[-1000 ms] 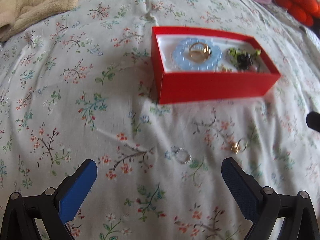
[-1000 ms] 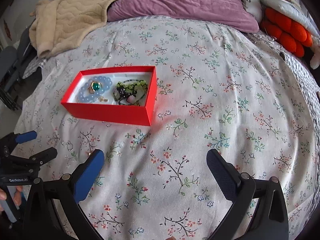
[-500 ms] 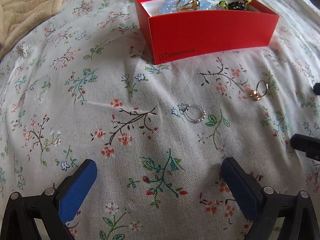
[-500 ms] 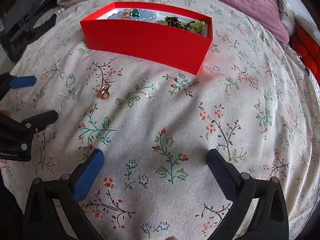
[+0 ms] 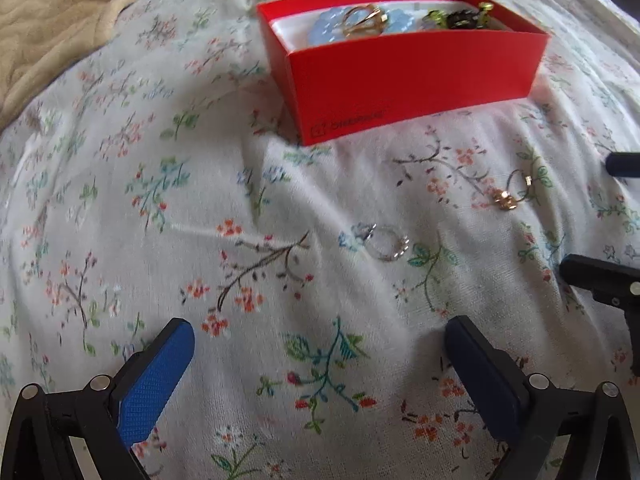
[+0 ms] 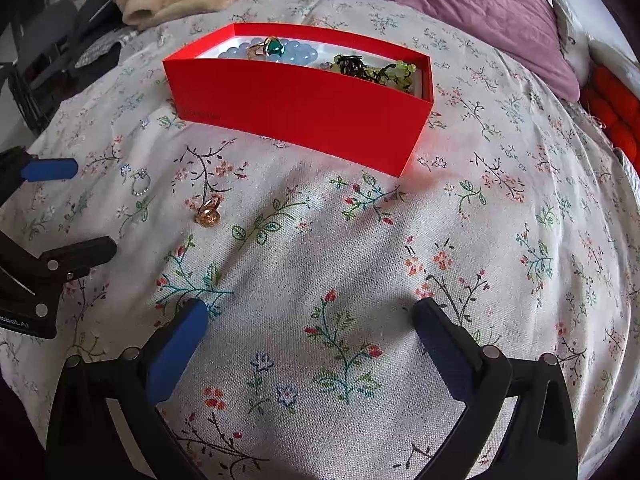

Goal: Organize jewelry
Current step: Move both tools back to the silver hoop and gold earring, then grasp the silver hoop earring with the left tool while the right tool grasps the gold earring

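Both grippers, left [image 5: 318, 344] and right [image 6: 310, 320], fingers apart, empty; silver ring [image 5: 387, 243] and gold ring [image 5: 505, 200] just before red box [image 5: 412, 76]

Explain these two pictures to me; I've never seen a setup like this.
No robot here: a person holds a two-finger tool in each hand, and each tool carries a wide-angle camera looking along its fingers. One picture is from the left tool, the other from the right tool; each also catches the other at its edge. Both are open and hold nothing. They hover over a floral bedspread. On it stands a red box containing a blue bead bracelet, a green-stone ring and dark green beads. Two rings lie loose in front: a silver ring and a gold ring.
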The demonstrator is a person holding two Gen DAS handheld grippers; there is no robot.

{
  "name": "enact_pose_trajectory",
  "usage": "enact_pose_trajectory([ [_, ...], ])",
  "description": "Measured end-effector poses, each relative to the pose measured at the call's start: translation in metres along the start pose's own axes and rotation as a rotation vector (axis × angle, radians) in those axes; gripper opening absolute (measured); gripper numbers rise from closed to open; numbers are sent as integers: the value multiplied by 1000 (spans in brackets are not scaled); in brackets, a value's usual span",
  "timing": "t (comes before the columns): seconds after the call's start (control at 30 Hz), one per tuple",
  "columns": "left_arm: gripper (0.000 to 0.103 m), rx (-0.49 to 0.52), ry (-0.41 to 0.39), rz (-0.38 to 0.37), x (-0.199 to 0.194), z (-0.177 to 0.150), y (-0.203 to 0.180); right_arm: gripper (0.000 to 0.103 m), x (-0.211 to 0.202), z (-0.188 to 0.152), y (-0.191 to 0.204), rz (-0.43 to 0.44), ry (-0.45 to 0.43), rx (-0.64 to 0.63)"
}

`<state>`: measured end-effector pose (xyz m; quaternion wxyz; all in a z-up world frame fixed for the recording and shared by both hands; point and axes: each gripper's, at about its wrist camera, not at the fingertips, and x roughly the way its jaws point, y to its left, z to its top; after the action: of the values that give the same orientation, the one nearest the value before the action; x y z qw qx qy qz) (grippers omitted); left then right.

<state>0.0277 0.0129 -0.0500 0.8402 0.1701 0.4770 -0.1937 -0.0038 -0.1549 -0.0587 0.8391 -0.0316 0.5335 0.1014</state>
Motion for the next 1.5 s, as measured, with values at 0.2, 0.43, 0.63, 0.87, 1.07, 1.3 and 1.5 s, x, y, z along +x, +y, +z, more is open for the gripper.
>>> enact_pose_trajectory([
  [0.2, 76, 84, -75, -108, -8, 11, -6, 103, -1, 8, -2, 17, -4, -25],
  [0.43, 44, 178, -91, -167, -7, 21, -17, 103, -4, 11, 0, 47, -8, -32],
  [0.63, 39, 196, -57, -159, 4, 20, -21, 98, -5, 16, 8, 66, -19, -48],
  [0.87, 18, 212, -63, -146, 4, 18, -24, 90, -3, 23, 19, 79, -21, -73],
  [1.07, 13, 209, -61, -136, 2, 18, -26, 85, -1, 28, 23, 89, -25, -77],
  [1.3, 2, 170, -52, -134, -2, 17, -17, 62, 0, 36, 28, 133, -37, -83],
  [1.5, 4, 157, -45, -153, -5, 14, -11, 41, 5, 43, 38, 136, -32, -105],
])
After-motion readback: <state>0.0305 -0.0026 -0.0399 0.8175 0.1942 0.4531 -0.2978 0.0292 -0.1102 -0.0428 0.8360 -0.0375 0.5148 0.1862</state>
